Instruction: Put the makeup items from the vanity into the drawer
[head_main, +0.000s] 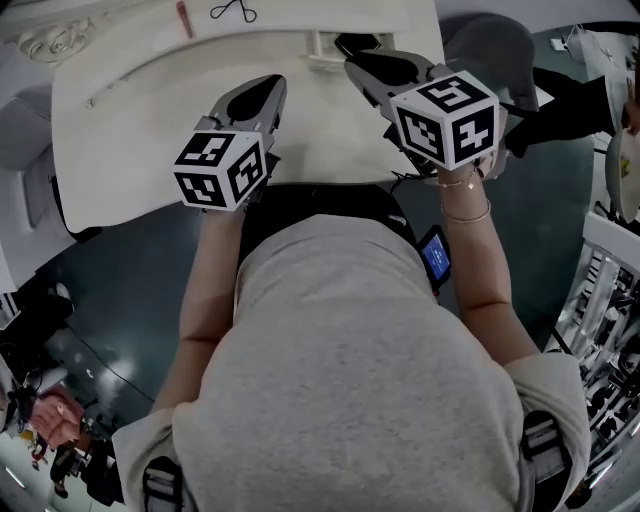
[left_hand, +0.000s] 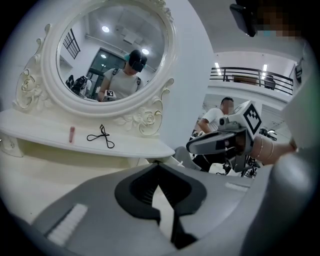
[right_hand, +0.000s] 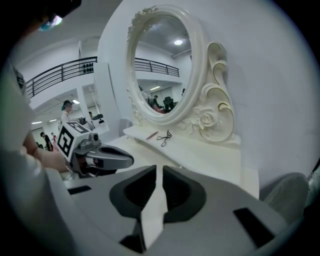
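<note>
The left gripper (left_hand: 159, 165) is clenched: its jaw tips meet and hold nothing, and only pale tabletop shows through the gap behind them. The right gripper (right_hand: 156, 169) has its jaws drawn almost together, with a thin slit between the tips and nothing in it. Both are held side by side over the near part of the white vanity top (head_main: 150, 110), the left one lower and to the left, the right one to the right and nearer the far edge. Neither touches the surface.

The makeup items lie farther off, on the narrow raised shelf (left_hand: 45, 132) at the back of the vanity, under the mirror. There a small pink stick (left_hand: 71, 134) lies just to the left of a black eyelash curler (left_hand: 102, 136). The two are near each other but apart, and well clear of both grippers.

Above the shelf stands an oval mirror (left_hand: 115, 45) in a white frame carved with scrolls and roses. It reflects the person, who wears a headset and a grey shirt. Behind the mirror rises a plain white panel.

The vanity stands on a dark floor (head_main: 130, 290). A grey rounded seat (head_main: 490, 45) sits at its far right corner. Beyond it the room is a large bright hall with ceiling lights and a black balcony railing (left_hand: 250, 75) on an upper level. Other people are in the background.
</note>
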